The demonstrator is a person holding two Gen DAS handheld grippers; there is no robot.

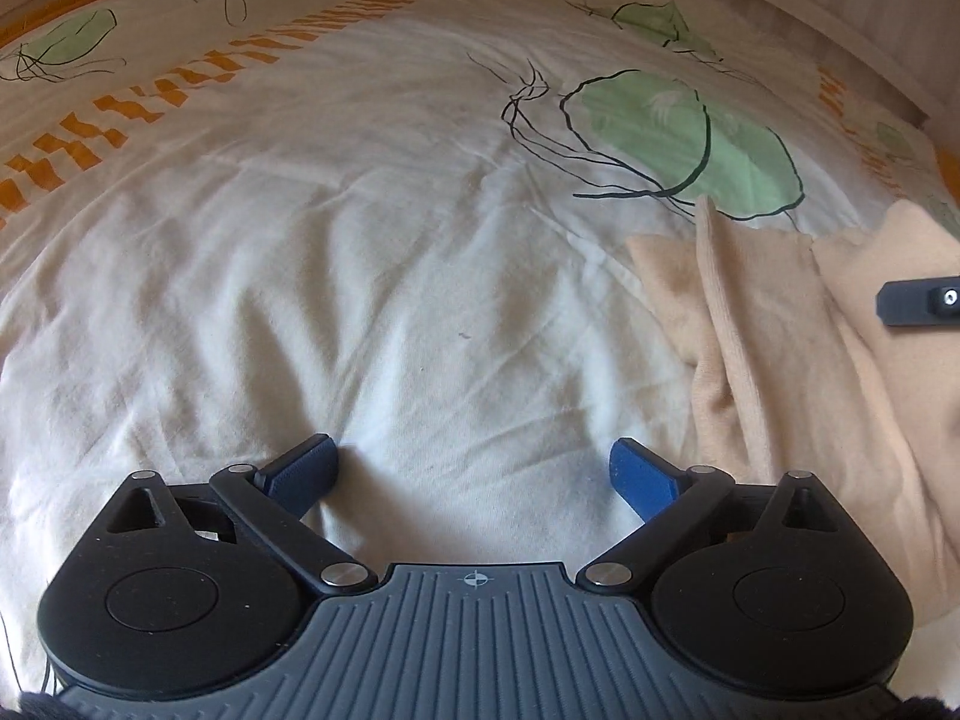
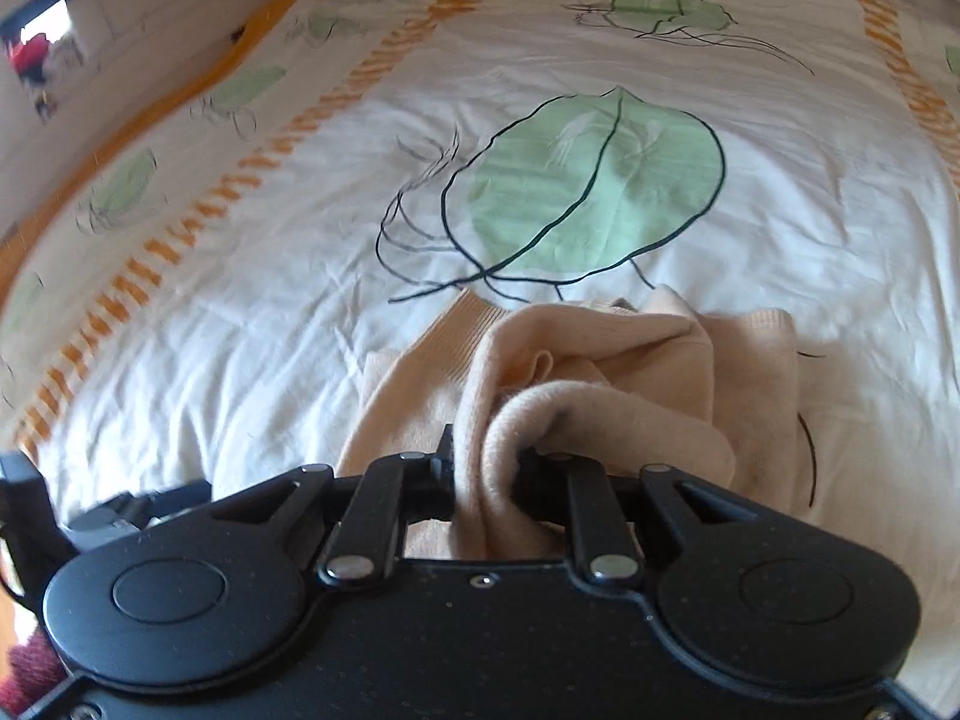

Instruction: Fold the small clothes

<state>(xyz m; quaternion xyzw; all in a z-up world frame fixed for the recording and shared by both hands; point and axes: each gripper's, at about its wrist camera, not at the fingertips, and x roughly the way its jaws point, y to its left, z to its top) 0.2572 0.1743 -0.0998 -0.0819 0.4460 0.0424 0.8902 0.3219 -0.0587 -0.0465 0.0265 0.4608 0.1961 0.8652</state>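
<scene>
Below the green leaf print (image 2: 591, 180) on the bedsheet (image 1: 360, 276) lies the peach garment (image 2: 606, 360); the right gripper (image 2: 486, 468) pinches a bunched fold, apparently to carry it over, while the left gripper (image 1: 474, 468), tongs apart, rests empty beside it.

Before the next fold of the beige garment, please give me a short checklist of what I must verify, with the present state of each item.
1. Right gripper grips the beige garment: ok, cloth is bunched between its fingers.
2. Left gripper is free: ok, open, nothing between its blue fingers.
3. Left gripper is at the garment: not ok, it rests on the bedsheet, garment off to its right.
4. Garment lies flat: not ok, ridges and bunching.
5. Grip is on a hem or corner: cannot tell.
</scene>
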